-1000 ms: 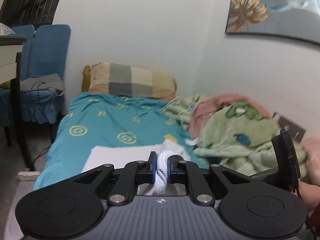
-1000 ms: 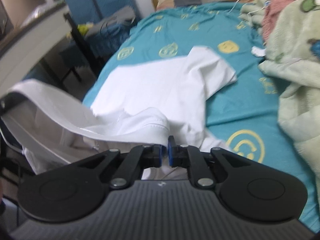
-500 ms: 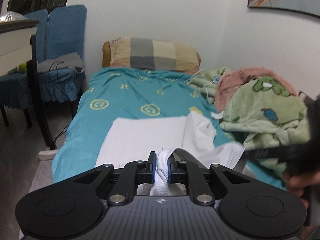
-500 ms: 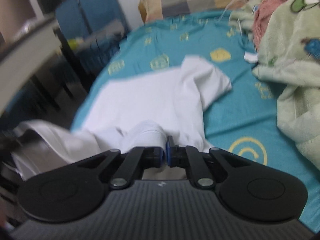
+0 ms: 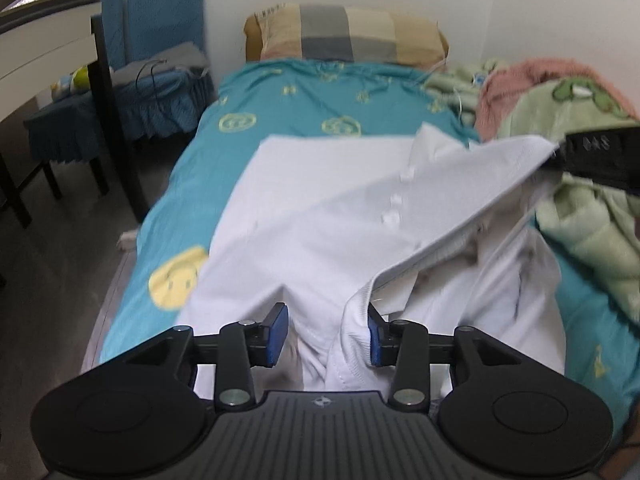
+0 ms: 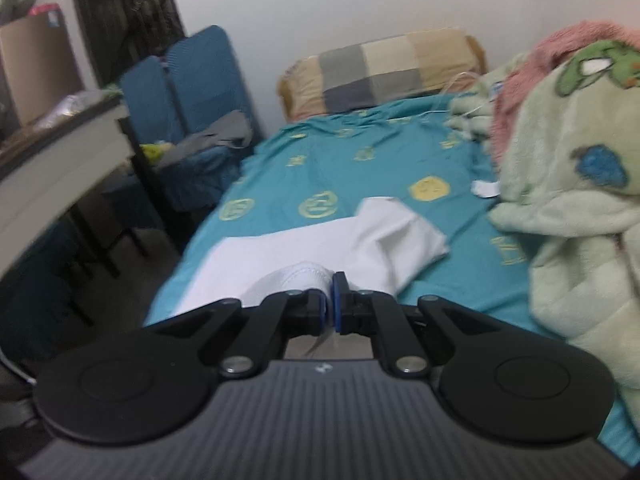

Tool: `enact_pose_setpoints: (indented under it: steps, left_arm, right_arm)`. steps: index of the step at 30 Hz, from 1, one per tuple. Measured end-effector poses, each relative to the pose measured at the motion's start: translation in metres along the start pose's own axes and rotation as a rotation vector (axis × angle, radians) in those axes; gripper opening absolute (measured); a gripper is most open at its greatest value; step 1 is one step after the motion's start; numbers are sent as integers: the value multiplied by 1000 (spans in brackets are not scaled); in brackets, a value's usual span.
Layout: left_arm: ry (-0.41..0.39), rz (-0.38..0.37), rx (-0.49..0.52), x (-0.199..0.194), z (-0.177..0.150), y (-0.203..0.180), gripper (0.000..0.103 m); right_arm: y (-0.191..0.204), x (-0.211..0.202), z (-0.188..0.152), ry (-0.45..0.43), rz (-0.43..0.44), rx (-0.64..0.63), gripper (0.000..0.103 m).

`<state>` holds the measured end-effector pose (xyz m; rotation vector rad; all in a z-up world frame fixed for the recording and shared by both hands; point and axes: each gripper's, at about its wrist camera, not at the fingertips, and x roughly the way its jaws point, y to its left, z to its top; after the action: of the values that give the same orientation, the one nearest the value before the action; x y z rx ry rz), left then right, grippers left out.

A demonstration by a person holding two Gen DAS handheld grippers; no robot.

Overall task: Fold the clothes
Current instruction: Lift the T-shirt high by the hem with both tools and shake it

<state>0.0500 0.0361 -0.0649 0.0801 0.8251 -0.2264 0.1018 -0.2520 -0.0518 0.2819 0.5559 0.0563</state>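
Note:
A white polo shirt [image 5: 320, 208] lies spread on the teal bed, button placket up, with its collar pulled into a taut band toward the right. My left gripper [image 5: 326, 336] hangs over the near end of the shirt. Its jaws are opening; a fold of collar [image 5: 352, 332] stands between them, leaning on the right pad and clear of the left pad. My right gripper [image 6: 332, 302] is shut on a bunched fold of the shirt [image 6: 304, 248]. In the left wrist view the right gripper [image 5: 560, 152] holds the far end of the collar band raised.
The teal sheet [image 5: 288, 104] covers the bed, with a checked pillow [image 5: 348, 32] at its head. A heap of green and pink blankets [image 5: 580, 208] fills the right side. Blue chairs [image 5: 160, 40] and a desk [image 5: 48, 48] stand left of the bed.
My left gripper has tipped down toward the shirt and its jaws have parted, freeing the collar they pinched. My right gripper has lifted its fold and now looks more level along the bed.

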Motion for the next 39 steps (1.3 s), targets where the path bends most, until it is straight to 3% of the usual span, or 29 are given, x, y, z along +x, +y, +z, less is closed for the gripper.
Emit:
enact_pose_setpoints:
  steps: [4, 9, 11, 18, 21, 27, 33, 39]
  left_arm:
    - [-12, 40, 2, -7, -10, -8, 38]
    - [-19, 27, -38, -15, -8, -8, 28]
    - [-42, 25, -53, -19, -4, -7, 18]
    - [-321, 39, -191, -77, 45, 15, 7]
    - [-443, 32, -243, -124, 84, 27, 6]
    - [-664, 8, -274, -245, 161, 36, 6]
    - [-860, 5, -166, -386, 206, 14, 6]
    - [-967, -10, -63, -506, 226, -12, 6]
  right_arm:
    - [-1, -6, 0, -36, -8, 15, 7]
    - [8, -22, 1, -130, -31, -38, 7]
    - [9, -23, 4, -136, -38, -45, 7]
    - [16, -50, 46, -212, -46, -8, 7]
    - [35, -84, 81, -286, -16, -28, 7]
    - [87, -198, 154, -509, 31, -103, 7]
    - [112, -334, 198, -669, 75, -108, 7]
    - [126, -453, 214, -808, 87, -130, 7]
